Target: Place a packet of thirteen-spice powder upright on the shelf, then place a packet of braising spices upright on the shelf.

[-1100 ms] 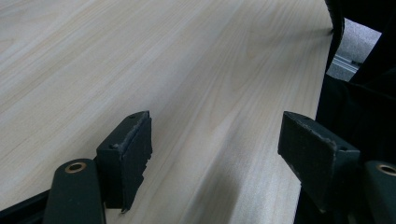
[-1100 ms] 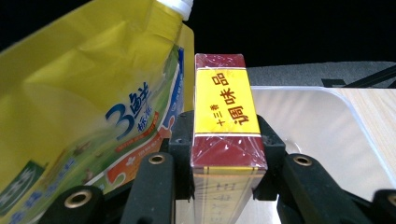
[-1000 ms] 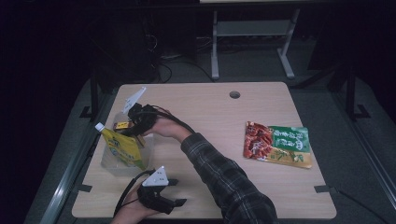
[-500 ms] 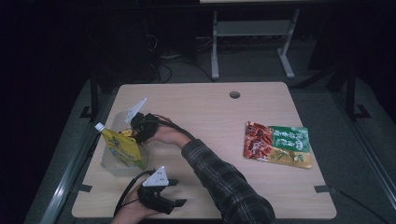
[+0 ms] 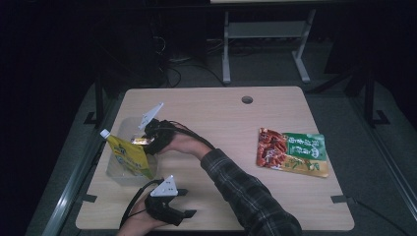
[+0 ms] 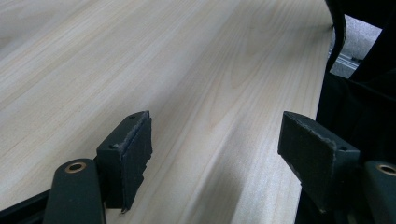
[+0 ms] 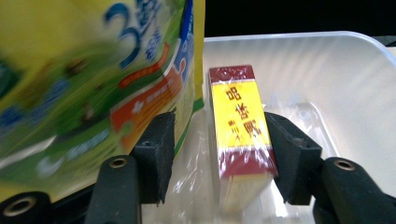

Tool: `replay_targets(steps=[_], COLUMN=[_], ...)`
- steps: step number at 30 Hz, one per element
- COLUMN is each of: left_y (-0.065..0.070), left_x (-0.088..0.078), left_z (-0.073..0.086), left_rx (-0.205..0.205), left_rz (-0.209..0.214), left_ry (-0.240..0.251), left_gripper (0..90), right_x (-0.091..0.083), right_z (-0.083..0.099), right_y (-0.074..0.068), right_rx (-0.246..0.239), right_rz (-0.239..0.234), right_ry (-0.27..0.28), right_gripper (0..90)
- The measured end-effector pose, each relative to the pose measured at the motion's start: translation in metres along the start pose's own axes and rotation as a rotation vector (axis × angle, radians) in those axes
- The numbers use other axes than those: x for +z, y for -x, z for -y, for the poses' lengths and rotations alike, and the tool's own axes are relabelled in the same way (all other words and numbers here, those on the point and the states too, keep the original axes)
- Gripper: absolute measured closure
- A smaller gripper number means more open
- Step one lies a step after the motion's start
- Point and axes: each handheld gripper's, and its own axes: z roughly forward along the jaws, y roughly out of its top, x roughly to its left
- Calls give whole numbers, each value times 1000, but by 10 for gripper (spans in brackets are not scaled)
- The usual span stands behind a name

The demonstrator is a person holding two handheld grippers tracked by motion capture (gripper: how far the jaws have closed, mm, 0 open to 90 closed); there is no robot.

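Small yellow-and-red packet (image 7: 240, 135) between the right tongs (image 7: 217, 154), jaws just opened, left pad clear of it, right pad close alongside; inside the clear tub (image 7: 355, 79). Yellow pouch (image 7: 93, 79) just left. Left tongs (image 6: 215, 154) apart, over bare table (image 6: 140, 56).

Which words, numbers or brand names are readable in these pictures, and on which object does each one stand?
"3": big blue numeral on the yellow-green pouch; its other print is blurred.
"昭" on the small yellow and red packet in the clear tub; the two characters below and the small print are too blurred to tell.
Red and green snack bag: print too small to read.
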Motion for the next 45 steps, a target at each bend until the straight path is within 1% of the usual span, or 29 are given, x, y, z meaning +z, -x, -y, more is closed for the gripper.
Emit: replay_targets(steps=[3,5,11,13,15,17,18,20,27,29,35,36,37,40,41,42,43,44,45], left_y=[0,0,0,0,0,0,0,0,1,1,0,1,1,1,0,0,0,0,-1], left_x=[0,0,0,-1,0,0,0,0,1,2,1,2,2,2,2,2,2,3,3], left_z=[0,0,0,0,1,1,1,0,0,0,0,1,1,0,0,0,0,0,0], left_rx=[7,-3,-5,-6,-11,-6,-5,-4,-13,-12,-1,-11,-12,-10,-1,-4,-4,-13,-4], left_rz=[-2,-1,-2,-2,0,-3,-3,-2,-1,-1,-4,-4,-3,-3,-6,-4,-4,-2,-3], left_ry=[-1,0,-5,-5,-1,-6,-6,-4,9,8,1,6,7,6,3,1,0,5,-2], left_gripper=[254,254,254,254,254,254,254,254,254,254,254,254,254,254,254,254,254,254,254], right_x=[-11,-19,-44,-53,-61,-69,-73,-81,-110,-120,-147,-152,-157,-172,-177,-182,-188,-193,-198], right_z=[5,9,20,25,30,36,40,48,80,91,125,130,136,155,162,169,176,183,191], right_y=[-1,0,1,1,0,-2,-2,-4,-8,-8,-5,-5,-4,-1,1,2,4,4,6], right_rx=[14,18,43,57,84,98,95,118,160,187,261,284,291,343,362,374,397,428,434], right_rz=[13,24,64,76,86,98,108,122,184,205,290,300,320,357,375,395,417,438,458], right_ry=[-3,-5,12,15,20,26,25,22,13,16,16,14,14,26,26,34,40,44,43], right_gripper=[419,410,393,390,385,384,383,381,376,378,383,385,386,384,384,384,386,393,400])
